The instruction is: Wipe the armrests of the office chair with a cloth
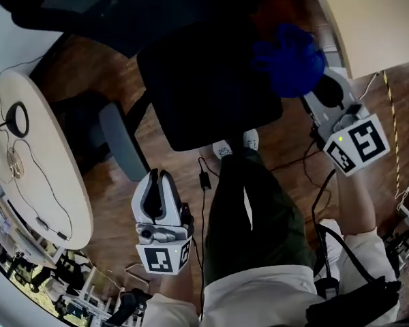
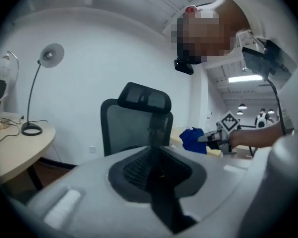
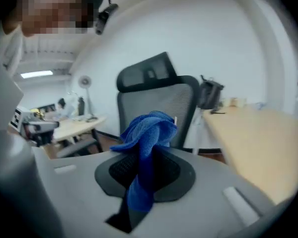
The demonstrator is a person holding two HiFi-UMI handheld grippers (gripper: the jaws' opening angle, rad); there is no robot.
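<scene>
Closest in the head view, my left gripper [image 1: 160,177] sits near the grey armrest [image 1: 123,142], bare floor [image 1: 116,203] between; left gripper view: jaws together, empty, office chair [image 2: 134,128] ahead; right gripper view: my right gripper [image 3: 144,157] clamps the crumpled blue cloth [image 3: 149,133], desk [image 3: 258,143] edge at right.

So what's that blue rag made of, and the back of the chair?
The blue rag looks like soft microfibre: fuzzy and matte, with a fine knit texture, drooping in loose folds. The chair back appears to be grey mesh stretched in a dark, plastic-looking frame. A fine weave shows, though blur leaves it uncertain.
</scene>
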